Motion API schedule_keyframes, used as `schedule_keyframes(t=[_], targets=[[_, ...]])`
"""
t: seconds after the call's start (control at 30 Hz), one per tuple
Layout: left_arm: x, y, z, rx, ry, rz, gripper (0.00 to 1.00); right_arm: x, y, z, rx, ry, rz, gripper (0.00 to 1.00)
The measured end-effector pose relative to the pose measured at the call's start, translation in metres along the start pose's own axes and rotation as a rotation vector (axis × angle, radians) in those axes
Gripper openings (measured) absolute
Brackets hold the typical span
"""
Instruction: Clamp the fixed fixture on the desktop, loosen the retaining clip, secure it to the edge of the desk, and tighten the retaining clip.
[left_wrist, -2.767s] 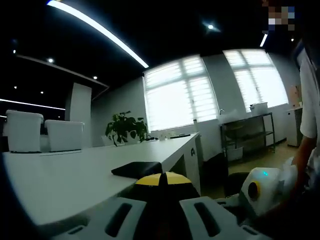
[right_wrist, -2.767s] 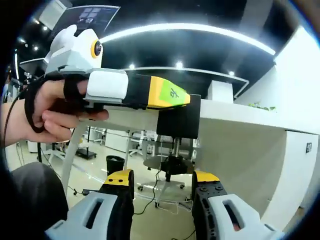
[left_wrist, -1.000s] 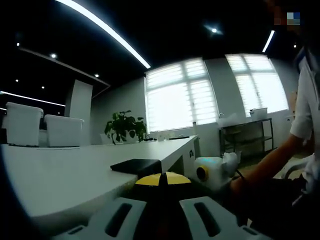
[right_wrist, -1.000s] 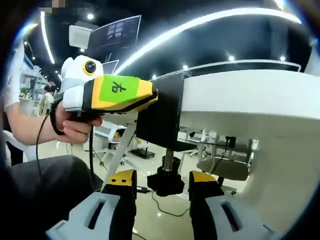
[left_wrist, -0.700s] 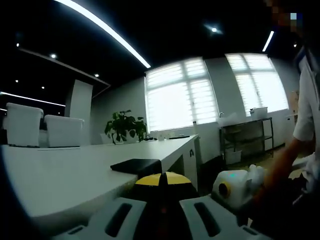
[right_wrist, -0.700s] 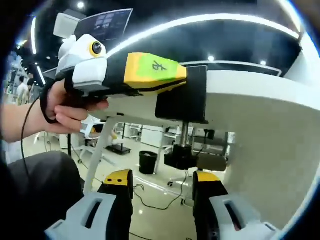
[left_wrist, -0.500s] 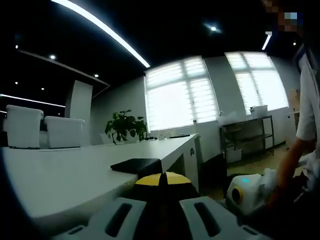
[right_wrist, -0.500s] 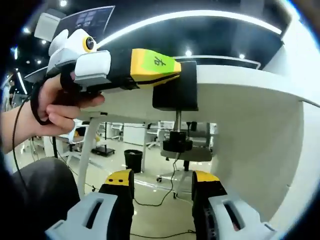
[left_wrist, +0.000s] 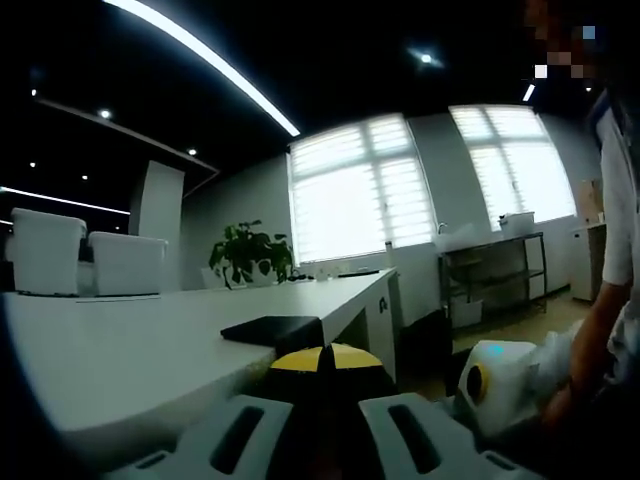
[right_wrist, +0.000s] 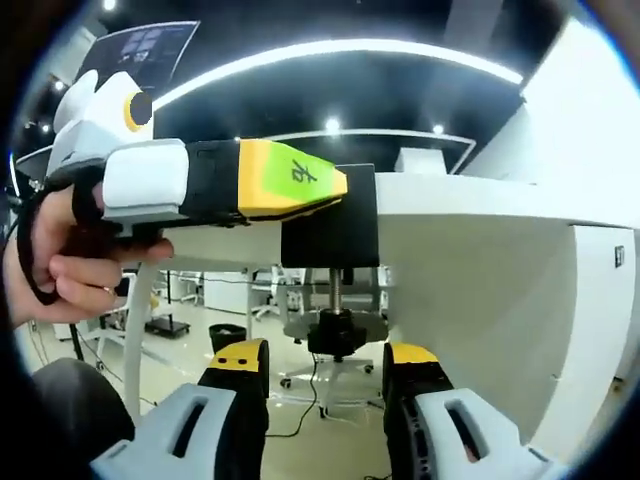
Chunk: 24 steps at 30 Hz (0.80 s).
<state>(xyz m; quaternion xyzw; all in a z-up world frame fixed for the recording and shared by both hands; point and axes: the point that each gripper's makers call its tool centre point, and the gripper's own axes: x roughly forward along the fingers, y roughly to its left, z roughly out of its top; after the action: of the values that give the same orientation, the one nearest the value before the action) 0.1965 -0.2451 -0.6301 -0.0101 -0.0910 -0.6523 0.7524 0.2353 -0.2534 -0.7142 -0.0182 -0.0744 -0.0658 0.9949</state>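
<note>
left gripper (right_wrist: 335, 200) jaws cover the black clamp's (right_wrist: 335, 235) top, and the green label's (right_wrist: 297, 175) writing is too blurry to read.

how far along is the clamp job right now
Done: the black fixture sits on the desk edge, held by the left gripper. In hand: the right gripper, open, sits just below the screw knob. Left: grip the knob and tighten it.
</note>
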Motion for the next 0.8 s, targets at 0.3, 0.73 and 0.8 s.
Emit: schedule_keyframes(t=[0.3, 0.73, 0.8], targets=[[0.001, -0.001, -0.003, -0.003, 0.007, -0.005, 0.03, 0.008, -0.006, 0.000, -0.089, 0.011, -0.019, 0.39], [0.000, -0.001, -0.004, 0.002, 0.012, -0.009, 0.03, 0.018, -0.005, 0.002, -0.097, 0.012, 0.033, 0.25], [0.001, 0.000, -0.004, 0.003, 0.013, -0.009, 0.03, 0.019, -0.005, 0.002, -0.097, 0.013, 0.062, 0.25]])
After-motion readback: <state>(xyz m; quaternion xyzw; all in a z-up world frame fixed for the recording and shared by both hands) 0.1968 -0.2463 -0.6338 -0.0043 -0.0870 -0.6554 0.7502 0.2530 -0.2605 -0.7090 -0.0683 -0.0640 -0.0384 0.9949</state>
